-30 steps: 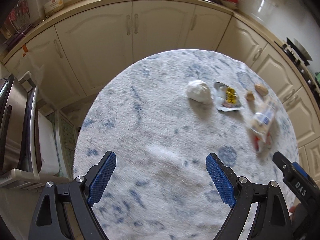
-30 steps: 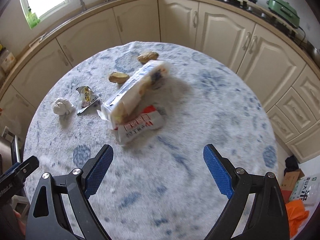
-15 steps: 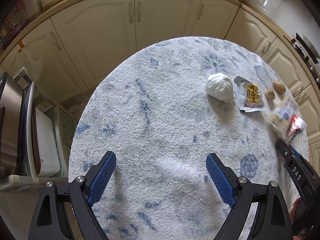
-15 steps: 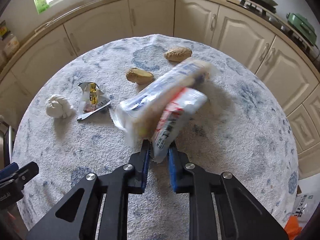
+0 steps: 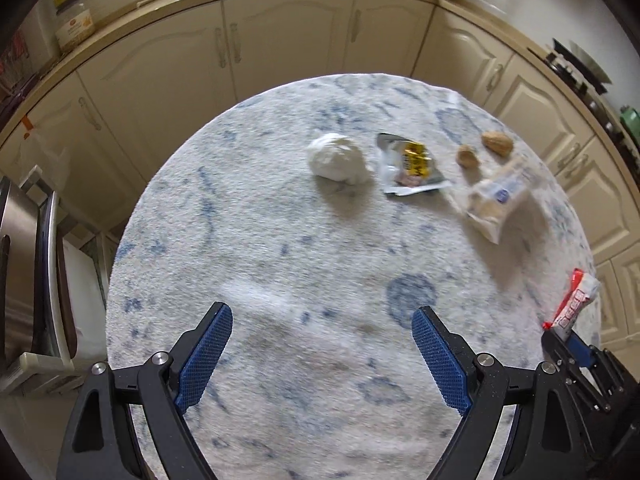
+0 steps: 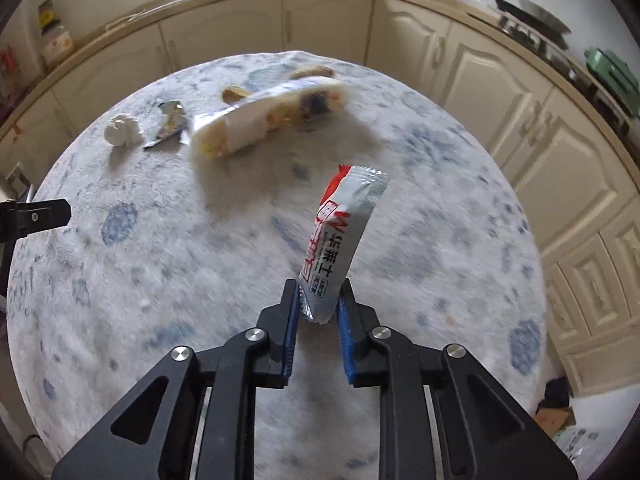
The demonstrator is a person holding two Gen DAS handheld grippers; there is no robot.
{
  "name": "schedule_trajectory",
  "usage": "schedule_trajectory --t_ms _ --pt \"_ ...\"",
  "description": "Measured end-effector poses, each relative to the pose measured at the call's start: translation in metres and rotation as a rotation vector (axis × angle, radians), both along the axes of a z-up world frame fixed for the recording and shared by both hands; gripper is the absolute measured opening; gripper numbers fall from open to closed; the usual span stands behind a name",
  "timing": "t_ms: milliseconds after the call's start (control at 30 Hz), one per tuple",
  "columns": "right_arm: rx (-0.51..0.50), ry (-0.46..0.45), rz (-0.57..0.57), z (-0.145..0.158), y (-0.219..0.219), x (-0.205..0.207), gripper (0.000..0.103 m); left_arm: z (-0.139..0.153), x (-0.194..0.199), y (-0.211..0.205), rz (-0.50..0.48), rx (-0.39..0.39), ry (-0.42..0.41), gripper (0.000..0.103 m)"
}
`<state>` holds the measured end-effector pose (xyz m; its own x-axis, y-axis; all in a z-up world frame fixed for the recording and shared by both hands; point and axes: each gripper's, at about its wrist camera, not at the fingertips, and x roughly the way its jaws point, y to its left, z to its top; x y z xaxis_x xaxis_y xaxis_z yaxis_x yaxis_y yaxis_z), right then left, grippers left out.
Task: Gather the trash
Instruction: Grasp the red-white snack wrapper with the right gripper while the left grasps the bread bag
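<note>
Lifted off the round table since a second ago, the red-and-white snack wrapper now stands up between the narrow fingers of the right gripper, whose jaws are opening slightly around its lower end; before, it lay flat under the clear biscuit packet. That packet lies on the cloth, with the torn foil wrapper and crumpled white tissue to its left. Two brown nutshell-like pieces sit behind it. With nothing between its fingers, the left gripper hovers spread wide above bare cloth.
</note>
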<state>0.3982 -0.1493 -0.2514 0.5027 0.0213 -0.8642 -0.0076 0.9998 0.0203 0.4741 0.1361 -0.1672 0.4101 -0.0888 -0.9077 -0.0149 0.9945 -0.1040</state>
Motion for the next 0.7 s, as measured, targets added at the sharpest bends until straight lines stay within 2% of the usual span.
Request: schedule_trajectory --t_ms 33,67,133,167,367,500,600,633,700 --pt "-0.001 0.000 -0.024 0.001 -0.006 -0.003 0.041 0.001 -0.002 -0.004 -0.010 0.000 -0.001 0.088" --pt "-0.001 -0.011 -0.048 0.004 -0.011 -0.006 0.061 0.002 -0.003 -0.007 -0.019 0.001 0.000 0.088" --pt "0.001 -0.050 -0.077 0.010 -0.018 -0.011 0.086 0.003 -0.006 -0.012 -0.038 0.002 0.000 0.088" --pt "0.003 -0.065 -0.086 0.012 -0.019 -0.013 0.089 0.005 -0.008 -0.014 -0.044 0.006 -0.003 0.088" --pt "0.036 -0.041 -0.177 0.003 -0.024 -0.011 0.097 0.005 -0.012 -0.013 -0.047 0.014 -0.007 0.088" --pt "0.111 0.009 -0.322 -0.012 -0.035 0.008 0.099 -0.003 -0.007 -0.012 -0.044 0.016 0.009 0.088" --pt "0.034 0.014 -0.402 -0.014 -0.032 0.024 0.099 -0.009 -0.003 -0.012 -0.041 0.019 0.024 0.088" --pt "0.034 0.000 -0.401 -0.013 -0.030 0.026 0.096 -0.011 -0.002 -0.012 -0.039 0.018 0.029 0.088" --pt "0.033 -0.045 -0.353 -0.009 -0.024 0.023 0.081 -0.012 0.000 -0.014 -0.042 0.016 0.030 0.088"
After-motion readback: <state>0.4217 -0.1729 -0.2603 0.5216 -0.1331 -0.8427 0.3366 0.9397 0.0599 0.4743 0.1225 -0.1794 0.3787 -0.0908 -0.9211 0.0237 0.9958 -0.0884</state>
